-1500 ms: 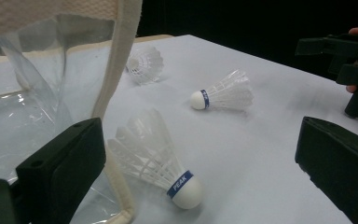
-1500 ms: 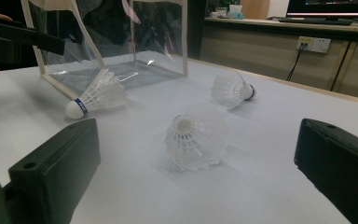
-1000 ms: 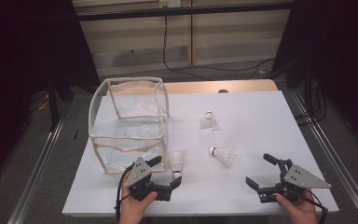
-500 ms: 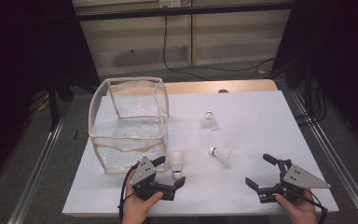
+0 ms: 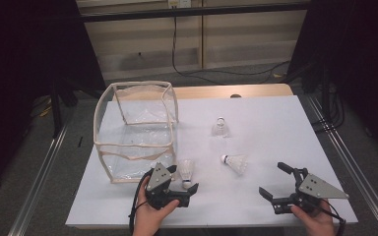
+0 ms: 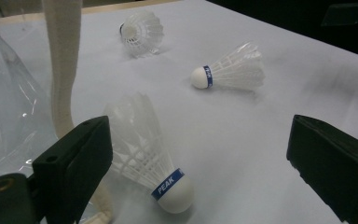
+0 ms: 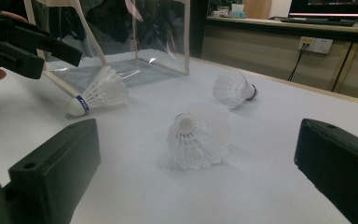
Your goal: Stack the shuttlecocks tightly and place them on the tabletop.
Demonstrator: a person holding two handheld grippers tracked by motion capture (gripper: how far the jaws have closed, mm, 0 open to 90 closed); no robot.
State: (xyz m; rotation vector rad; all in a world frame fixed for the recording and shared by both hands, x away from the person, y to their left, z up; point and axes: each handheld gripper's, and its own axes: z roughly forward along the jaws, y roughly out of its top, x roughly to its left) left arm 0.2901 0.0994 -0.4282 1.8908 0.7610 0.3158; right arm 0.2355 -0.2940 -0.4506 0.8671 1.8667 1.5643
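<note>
At six o'clock, left gripper (image 5: 182, 189) stood wide, jaws just narrowing around untouched white feathered shuttlecock (image 5: 187, 169); right gripper (image 5: 275, 184) agape. Next: pinch cork, carry toward clear plastic bag (image 5: 137, 129), eleven o'clock.

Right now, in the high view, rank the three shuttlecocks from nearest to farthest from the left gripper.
1. Near shuttlecock, between the left gripper's open jaws, beside the clear bag.
2. Middle shuttlecock, lying to its right.
3. Far shuttlecock, deeper on the table.
</note>
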